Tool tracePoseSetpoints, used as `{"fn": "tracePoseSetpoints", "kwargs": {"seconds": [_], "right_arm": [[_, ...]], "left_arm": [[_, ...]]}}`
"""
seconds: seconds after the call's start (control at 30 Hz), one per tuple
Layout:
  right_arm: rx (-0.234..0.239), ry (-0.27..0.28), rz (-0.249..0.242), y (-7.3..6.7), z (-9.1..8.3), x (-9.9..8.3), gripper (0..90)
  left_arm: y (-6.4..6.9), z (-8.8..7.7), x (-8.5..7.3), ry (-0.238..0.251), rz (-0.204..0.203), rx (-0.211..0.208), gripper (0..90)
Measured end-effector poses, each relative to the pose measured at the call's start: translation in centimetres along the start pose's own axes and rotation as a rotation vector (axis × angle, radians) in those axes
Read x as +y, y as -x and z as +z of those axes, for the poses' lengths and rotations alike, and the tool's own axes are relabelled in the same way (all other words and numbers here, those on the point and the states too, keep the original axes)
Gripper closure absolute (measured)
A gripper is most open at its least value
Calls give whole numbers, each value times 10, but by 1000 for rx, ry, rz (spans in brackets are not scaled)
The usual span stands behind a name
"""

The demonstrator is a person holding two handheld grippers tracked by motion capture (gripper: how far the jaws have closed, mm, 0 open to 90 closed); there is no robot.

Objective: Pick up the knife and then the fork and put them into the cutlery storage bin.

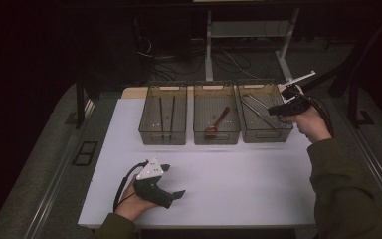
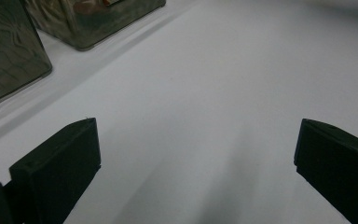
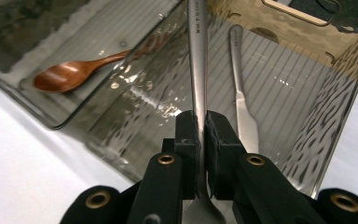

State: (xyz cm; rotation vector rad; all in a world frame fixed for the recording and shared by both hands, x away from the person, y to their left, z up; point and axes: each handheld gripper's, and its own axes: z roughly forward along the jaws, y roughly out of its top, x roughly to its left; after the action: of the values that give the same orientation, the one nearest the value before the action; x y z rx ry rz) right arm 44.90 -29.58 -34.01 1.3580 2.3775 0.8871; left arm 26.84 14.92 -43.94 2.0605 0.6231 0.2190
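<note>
Three smoky clear bins stand in a row at the back of the white table [image 1: 238, 179]. Over the right bin [image 1: 264, 134] my right gripper [image 1: 274, 110] is shut on a silver metal utensil [image 3: 197, 65], its handle pointing down into the bin [image 3: 307, 140]. My right gripper [image 3: 200, 123] pinches the utensil near its wide end. A silver knife [image 3: 243, 100] lies on that bin's floor. A wooden spoon [image 1: 218, 122] [image 3: 72, 74] lies in the middle bin. My left gripper [image 1: 175, 180] [image 2: 196, 140] rests open near the table's front left, with nothing between its jaws.
The left bin [image 1: 163, 134] holds two dark sticks [image 1: 166, 113]. In the left gripper view, two bins [image 2: 9, 60] stand at the upper left. Bare white table stretches between the bins and the front edge. Desk legs and cables lie on the floor behind.
</note>
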Motion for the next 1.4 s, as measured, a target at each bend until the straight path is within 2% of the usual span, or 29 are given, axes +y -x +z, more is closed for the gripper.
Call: {"fn": "tracePoseSetpoints", "kwargs": {"seconds": [0.2,0.37,0.6,0.8,1.13,1.4], "right_arm": [[-33,-40,-3,6,18,11,829],[-34,-74,12,9,33,17,828],[-38,-131,32,14,54,18,828],[-42,-195,21,14,69,15,828],[-52,-263,13,15,83,11,823],[-54,-257,12,16,80,10,801]], "left_arm": [[0,0,0,-3,0,-2,0],[0,0,0,-3,-1,-4,0],[0,0,0,-2,-1,-6,0],[0,1,0,1,-2,-8,0],[1,1,0,1,-4,-10,0],[1,1,0,-3,3,-12,0]]}}
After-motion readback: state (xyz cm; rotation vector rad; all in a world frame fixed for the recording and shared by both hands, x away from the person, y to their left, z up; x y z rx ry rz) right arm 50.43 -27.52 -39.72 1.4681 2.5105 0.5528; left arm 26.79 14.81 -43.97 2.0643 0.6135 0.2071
